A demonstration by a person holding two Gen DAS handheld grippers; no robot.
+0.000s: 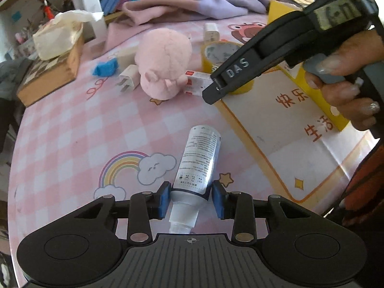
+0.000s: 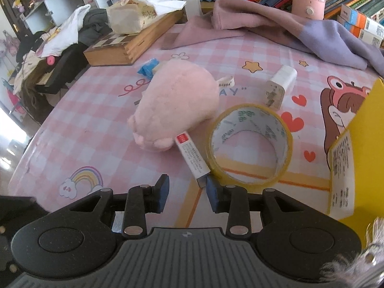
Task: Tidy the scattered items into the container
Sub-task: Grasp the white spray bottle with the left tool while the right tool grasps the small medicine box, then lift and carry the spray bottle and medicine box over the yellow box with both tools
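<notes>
Now left gripper (image 1: 191, 198) jaws straddle smooth cylindrical bottle (image 1: 199, 160); right gripper (image 2: 184, 193) jaws spread.

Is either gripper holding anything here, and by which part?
Left gripper straddles the white tube near its cap end; firm contact cannot be told. Right gripper is open, holding nothing.

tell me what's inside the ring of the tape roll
Through the tape roll only the pink checked tablecloth and an orange printed line show; nothing sits inside it. Its near wall hides a strip.
</notes>
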